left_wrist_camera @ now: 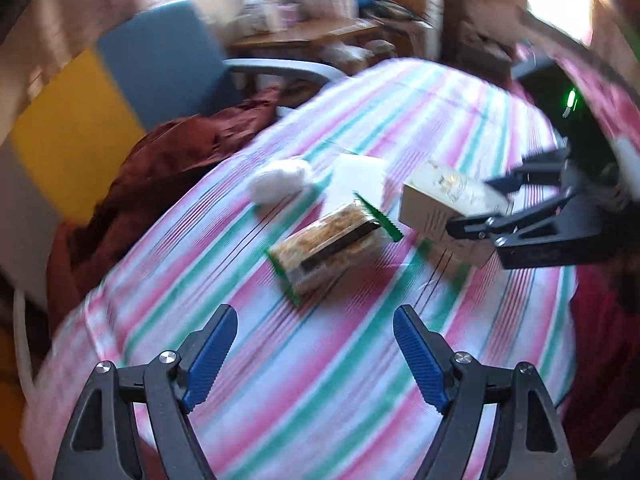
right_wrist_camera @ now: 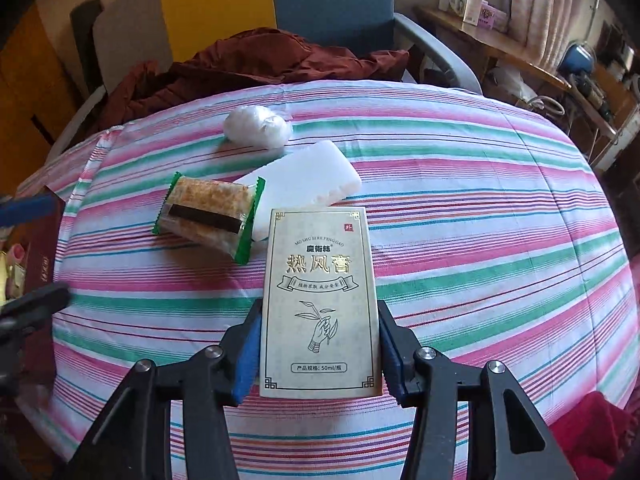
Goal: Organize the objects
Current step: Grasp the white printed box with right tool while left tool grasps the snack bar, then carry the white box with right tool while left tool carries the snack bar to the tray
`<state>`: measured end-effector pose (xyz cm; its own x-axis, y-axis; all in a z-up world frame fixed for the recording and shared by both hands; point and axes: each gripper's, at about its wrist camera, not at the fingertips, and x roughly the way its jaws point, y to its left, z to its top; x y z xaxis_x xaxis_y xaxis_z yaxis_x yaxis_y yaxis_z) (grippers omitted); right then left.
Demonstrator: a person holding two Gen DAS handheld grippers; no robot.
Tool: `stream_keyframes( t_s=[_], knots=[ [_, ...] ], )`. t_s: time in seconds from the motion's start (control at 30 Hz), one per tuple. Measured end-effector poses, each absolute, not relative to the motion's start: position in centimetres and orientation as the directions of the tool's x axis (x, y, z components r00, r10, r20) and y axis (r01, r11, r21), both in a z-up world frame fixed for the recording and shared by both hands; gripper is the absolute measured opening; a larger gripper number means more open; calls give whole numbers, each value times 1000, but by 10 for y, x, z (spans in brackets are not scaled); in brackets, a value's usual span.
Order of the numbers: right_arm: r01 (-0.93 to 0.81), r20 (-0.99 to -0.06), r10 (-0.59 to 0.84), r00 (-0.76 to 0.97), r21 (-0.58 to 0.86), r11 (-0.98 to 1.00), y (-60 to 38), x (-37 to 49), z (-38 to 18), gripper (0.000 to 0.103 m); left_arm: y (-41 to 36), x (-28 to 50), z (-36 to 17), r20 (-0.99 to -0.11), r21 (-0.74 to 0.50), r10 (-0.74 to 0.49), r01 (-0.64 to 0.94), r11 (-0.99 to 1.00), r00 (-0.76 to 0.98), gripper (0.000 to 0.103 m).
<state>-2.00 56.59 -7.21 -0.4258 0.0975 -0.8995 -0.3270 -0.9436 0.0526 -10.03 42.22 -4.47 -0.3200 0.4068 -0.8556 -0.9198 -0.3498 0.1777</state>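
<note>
A cream box with gold print (right_wrist_camera: 320,280) sits between the blue pads of my right gripper (right_wrist_camera: 319,308), which is shut on its two long sides. In the left wrist view the same box (left_wrist_camera: 436,204) is tilted in the right gripper (left_wrist_camera: 480,204). On the striped cloth (right_wrist_camera: 480,240) lie a snack pack in a green-edged wrapper (right_wrist_camera: 208,216), a white foam block (right_wrist_camera: 304,176) and a white wad (right_wrist_camera: 258,125). My left gripper (left_wrist_camera: 315,320) hangs open over bare cloth, just short of the snack pack (left_wrist_camera: 332,240), with nothing between its fingers.
A blue chair (right_wrist_camera: 332,0) with a dark red garment (right_wrist_camera: 248,64) over it stands behind the table's far edge. A dark red box (right_wrist_camera: 40,264) lies off the left edge. A cluttered wooden desk (right_wrist_camera: 492,44) is at the back right.
</note>
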Motion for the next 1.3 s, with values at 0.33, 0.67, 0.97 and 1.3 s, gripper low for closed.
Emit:
stream_keyframes(
  t_s=[0.33, 0.67, 0.97, 1.3],
  knots=[
    [-333, -913, 45, -406, 102, -937, 576, -19, -82, 52, 470, -118, -88, -888, 256, 366, -961, -107, -278, 82],
    [-331, -915, 30, -403, 115, -937, 580, -20, -85, 52, 484, -133, -103, -895, 241, 380, -970, -34, -235, 82],
    [-341, -917, 23, -399, 125, -932, 583, -20, -90, 52, 493, -140, -116, -920, 104, 369, -991, -89, -130, 50],
    [-296, -908, 0, -420, 136, -946, 570, -22, -86, 52, 446, -115, -100, -905, -21, 385, -885, -465, -181, 44]
  ],
)
